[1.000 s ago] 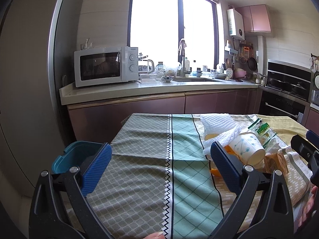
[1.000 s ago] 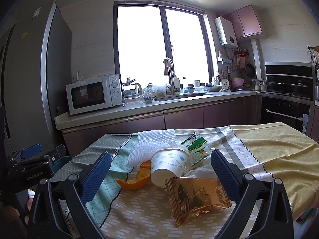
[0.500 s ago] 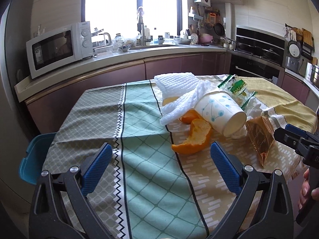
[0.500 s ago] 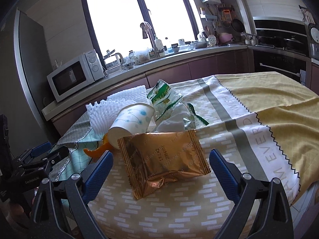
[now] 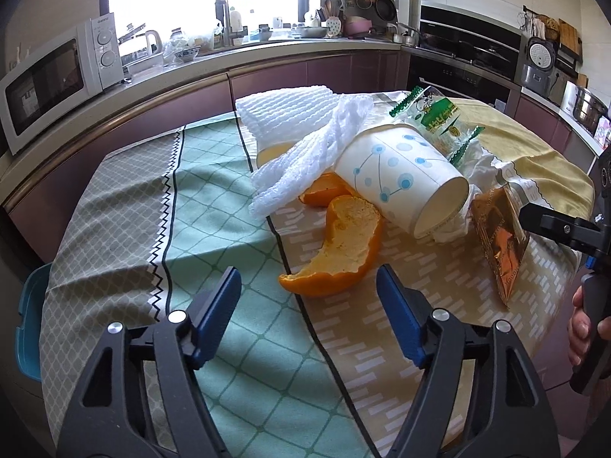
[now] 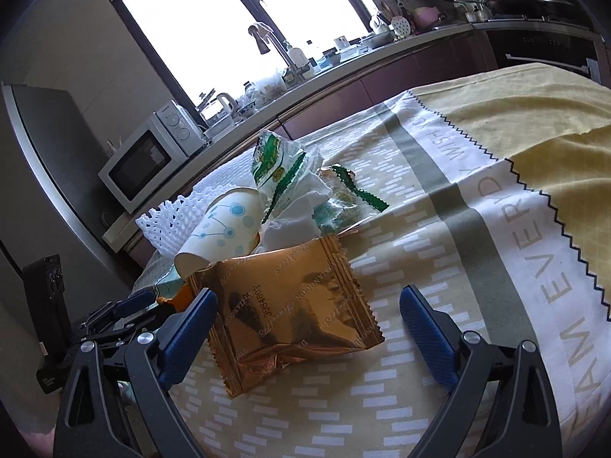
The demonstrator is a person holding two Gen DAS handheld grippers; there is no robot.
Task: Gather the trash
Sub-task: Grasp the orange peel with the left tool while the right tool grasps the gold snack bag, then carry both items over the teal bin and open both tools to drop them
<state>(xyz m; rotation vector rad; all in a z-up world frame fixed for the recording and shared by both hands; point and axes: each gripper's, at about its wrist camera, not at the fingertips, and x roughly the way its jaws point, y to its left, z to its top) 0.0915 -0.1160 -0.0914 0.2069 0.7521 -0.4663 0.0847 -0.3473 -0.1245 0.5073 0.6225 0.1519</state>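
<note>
Trash lies in a heap on the clothed table. An orange peel (image 5: 338,250) lies just ahead of my open, empty left gripper (image 5: 309,280). Behind it lie a tipped paper cup (image 5: 401,183), white foam netting (image 5: 313,152), a green-and-clear wrapper (image 5: 435,118) and crumpled tissue (image 5: 473,175). A gold foil packet (image 6: 282,301) lies between the jaws of my open right gripper (image 6: 307,301), not clamped. The packet also shows in the left wrist view (image 5: 500,240), and the cup (image 6: 219,229) and green wrapper (image 6: 278,164) in the right wrist view.
A teal bin (image 5: 28,320) stands below the table's left edge. The tablecloth (image 5: 214,198) covers the table. A kitchen counter with a microwave (image 5: 49,76) and sink tap (image 5: 221,11) runs behind. The left gripper shows at lower left in the right wrist view (image 6: 126,313).
Both grippers have moved forward and down toward the trash. The left one now faces the orange peel and its jaws stand narrower. The right one has come around the gold packet.
</note>
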